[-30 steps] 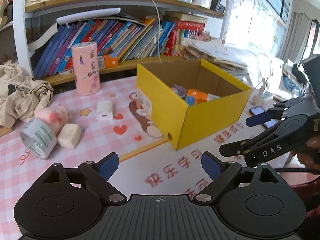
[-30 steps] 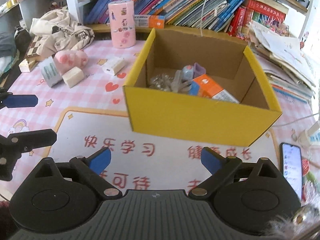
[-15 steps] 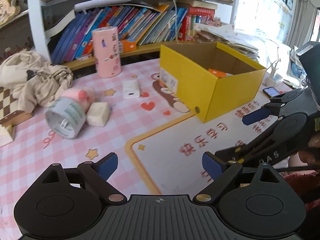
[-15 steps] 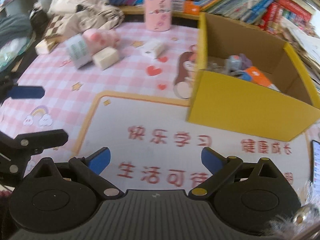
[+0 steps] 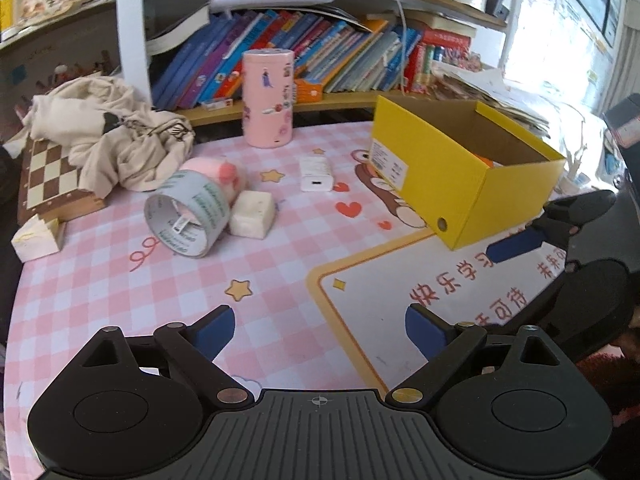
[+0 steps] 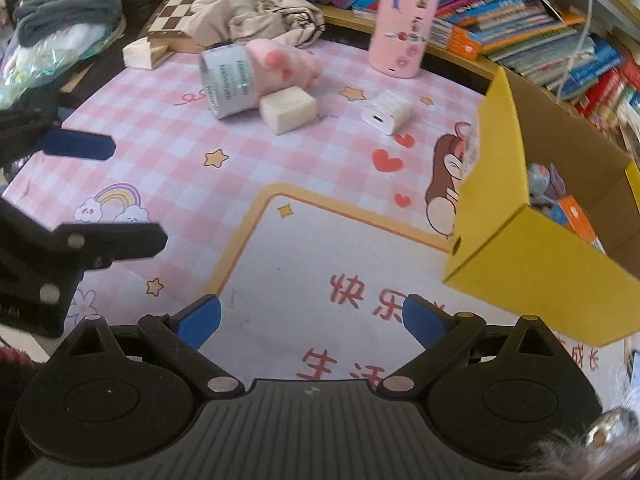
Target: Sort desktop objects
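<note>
A yellow cardboard box [image 5: 472,184] [image 6: 536,256] stands on the pink mat at the right, with several small items inside. Left of it lie a white charger [image 5: 316,173] [image 6: 387,112], a cream block [image 5: 252,214] [image 6: 288,109], a grey tape roll [image 5: 187,214] [image 6: 227,78] and a pink plush toy [image 5: 218,172] [image 6: 286,66]. A tall pink canister [image 5: 267,98] [image 6: 404,24] stands behind them. My left gripper [image 5: 320,326] is open over the mat with nothing between its fingers. My right gripper [image 6: 312,316] is open too and holds nothing.
A beige cloth [image 5: 108,136] lies on a chessboard box [image 5: 48,184] at the left. Small wooden pieces [image 5: 38,236] sit near the mat's left edge. Books [image 5: 304,60] fill the shelf behind. A phone shows at the right wrist view's right edge [image 6: 635,364].
Both grippers have swung to the left, away from the yellow box and toward the loose items. The box now sits at the right of both views. Both stay open.
</note>
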A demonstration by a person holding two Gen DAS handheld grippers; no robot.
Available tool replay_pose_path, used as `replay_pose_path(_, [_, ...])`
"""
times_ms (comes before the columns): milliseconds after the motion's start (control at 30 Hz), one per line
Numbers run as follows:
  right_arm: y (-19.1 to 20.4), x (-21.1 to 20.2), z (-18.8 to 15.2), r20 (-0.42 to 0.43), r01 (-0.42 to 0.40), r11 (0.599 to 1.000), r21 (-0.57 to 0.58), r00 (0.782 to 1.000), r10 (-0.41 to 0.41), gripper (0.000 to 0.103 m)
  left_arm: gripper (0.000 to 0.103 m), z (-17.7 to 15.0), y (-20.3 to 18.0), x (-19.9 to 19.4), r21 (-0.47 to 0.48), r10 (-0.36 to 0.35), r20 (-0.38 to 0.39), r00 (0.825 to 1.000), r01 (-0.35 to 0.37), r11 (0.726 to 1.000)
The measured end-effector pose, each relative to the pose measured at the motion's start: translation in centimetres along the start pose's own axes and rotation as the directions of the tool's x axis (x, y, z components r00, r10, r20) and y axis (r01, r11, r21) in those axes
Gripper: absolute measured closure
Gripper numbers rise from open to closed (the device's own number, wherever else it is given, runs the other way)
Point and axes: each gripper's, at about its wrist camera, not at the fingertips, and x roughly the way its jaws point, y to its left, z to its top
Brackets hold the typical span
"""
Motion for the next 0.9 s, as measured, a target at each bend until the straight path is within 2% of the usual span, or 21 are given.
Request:
replay_pose_path(433, [0.3, 0.4, 2.3, 0.023, 0.041, 0.998, -0.041, 0.999, -0.04, 0.005, 0.008, 1.0, 2.6, 0.4, -0.037, 0.03, 0.05, 0.998, -0.028, 0.999])
replay_pose_path(633, [0.0, 1.0, 3.3, 0.032, 0.055, 0.998, -0.044, 0.998, -0.053, 0.004, 0.005, 1.3, 3.9, 1.0, -0.05, 0.05, 0.06, 0.997, -0.047, 0.998])
replay_pose_path(900, [-0.5, 2.6, 5.9, 0.058, 0.074, 0.996, -0.043, 0.996, -0.071, 0.004, 0.004, 1.6, 5.7, 2.3, -0.114, 0.066, 0.051, 0.997, -0.059, 0.992])
